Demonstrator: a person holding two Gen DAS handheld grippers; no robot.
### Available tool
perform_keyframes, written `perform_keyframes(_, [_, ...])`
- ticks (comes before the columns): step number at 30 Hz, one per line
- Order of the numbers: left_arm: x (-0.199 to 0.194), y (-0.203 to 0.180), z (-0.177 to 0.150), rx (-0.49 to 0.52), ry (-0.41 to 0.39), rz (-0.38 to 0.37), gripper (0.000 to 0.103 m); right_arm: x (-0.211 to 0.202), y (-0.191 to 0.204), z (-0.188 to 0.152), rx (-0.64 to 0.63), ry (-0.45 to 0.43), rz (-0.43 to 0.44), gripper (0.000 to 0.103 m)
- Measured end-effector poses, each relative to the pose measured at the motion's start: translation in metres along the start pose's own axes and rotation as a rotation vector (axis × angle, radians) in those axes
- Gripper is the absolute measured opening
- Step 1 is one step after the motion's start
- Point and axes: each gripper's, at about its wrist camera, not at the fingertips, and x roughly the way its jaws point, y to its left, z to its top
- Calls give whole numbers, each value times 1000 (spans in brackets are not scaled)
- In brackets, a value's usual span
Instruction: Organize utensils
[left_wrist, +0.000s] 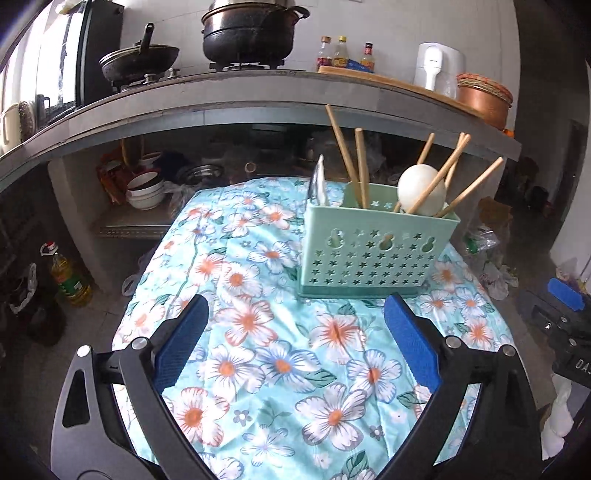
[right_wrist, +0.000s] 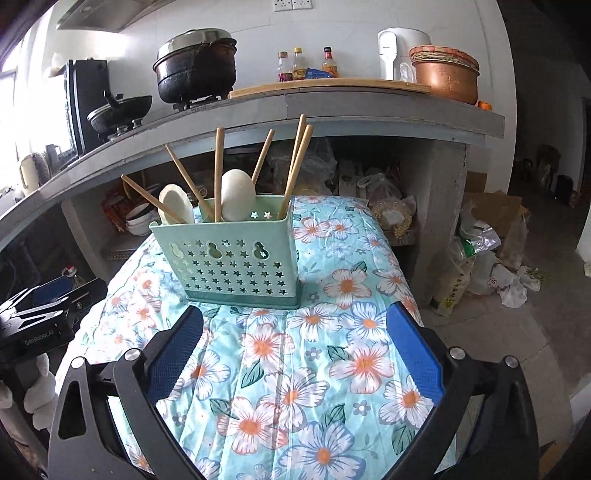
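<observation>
Left wrist view: green utensil caddy (left_wrist: 373, 251) sits near the desk's (left_wrist: 258, 369) far edge, holding wooden chopsticks (left_wrist: 360, 166) and a white spoon (left_wrist: 421, 190). Left hand-held gripper (left_wrist: 295, 347) spread, empty. Right wrist view: same caddy, two spoons; right hand-held gripper (right_wrist: 295, 350) spread too.

- grey concrete counter (right_wrist: 332, 107) runs across ahead of the fingers, white wall (right_wrist: 351, 33) behind it
- bright window (left_wrist: 40, 74) far left
- bare grey floor (right_wrist: 517, 325) off to the right
</observation>
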Motion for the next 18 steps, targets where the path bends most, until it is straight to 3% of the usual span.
perform_keyframes(8, [-16, 11, 2, -18, -41, 168, 92, 4, 10, 0, -30, 29, -1, 97])
perform_keyframes(18, [-17, 26, 4, -68, -10, 194, 92, 2, -7, 4, -41, 34, -72, 97])
